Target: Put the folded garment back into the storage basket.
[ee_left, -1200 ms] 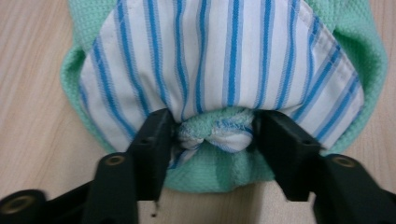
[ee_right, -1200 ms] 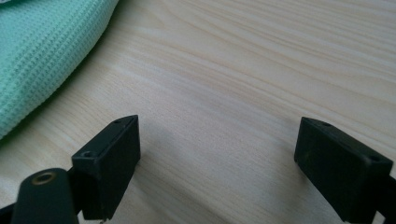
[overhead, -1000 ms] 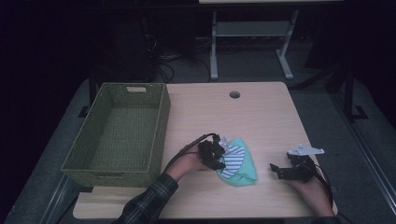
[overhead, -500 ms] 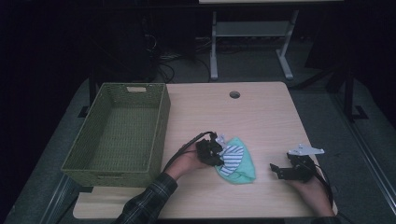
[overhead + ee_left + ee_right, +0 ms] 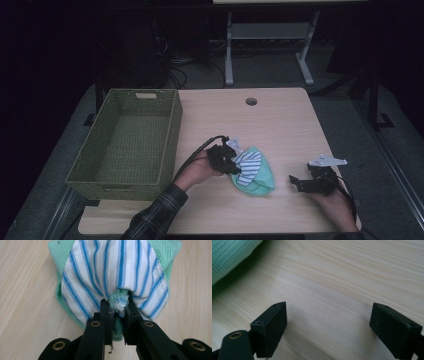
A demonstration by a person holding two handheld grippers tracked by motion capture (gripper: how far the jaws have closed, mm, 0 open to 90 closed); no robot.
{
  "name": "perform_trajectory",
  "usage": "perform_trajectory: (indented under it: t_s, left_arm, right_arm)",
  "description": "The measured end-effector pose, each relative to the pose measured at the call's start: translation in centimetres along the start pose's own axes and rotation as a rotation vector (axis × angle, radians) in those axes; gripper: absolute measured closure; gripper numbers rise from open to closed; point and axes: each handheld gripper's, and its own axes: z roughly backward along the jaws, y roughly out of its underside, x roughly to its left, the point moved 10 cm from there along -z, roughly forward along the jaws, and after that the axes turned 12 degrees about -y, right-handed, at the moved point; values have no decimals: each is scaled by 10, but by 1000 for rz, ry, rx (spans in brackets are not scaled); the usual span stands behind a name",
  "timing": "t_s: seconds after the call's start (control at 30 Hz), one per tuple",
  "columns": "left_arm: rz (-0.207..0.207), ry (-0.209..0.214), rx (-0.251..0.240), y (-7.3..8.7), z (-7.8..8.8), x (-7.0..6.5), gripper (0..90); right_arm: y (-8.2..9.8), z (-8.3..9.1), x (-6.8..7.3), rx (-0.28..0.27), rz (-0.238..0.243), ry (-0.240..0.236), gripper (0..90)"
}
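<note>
Two tools, left tool (image 5: 117, 311) pinching cloth (image 5: 117, 275) edge, right tool (image 5: 328, 322) agape.

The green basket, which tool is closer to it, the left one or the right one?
Left. The left tool is just beside the green basket, pinching the striped cloth. The right tool sits farther off, past the cloth.

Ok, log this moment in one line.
left gripper: just closed, shut on cloth | right gripper: open, on table | basket: empty

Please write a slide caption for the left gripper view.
Left gripper pinching the bunched green and striped cloth on the wooden table.
</note>
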Motion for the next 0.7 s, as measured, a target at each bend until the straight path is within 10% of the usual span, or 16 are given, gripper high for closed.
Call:
perform_trajectory:
  t_s: [0.7]
  left_arm:
    - [34,-41,-55,-27,64,20,799]
  right_arm:
    - [0,0,0,0,1,0,142]
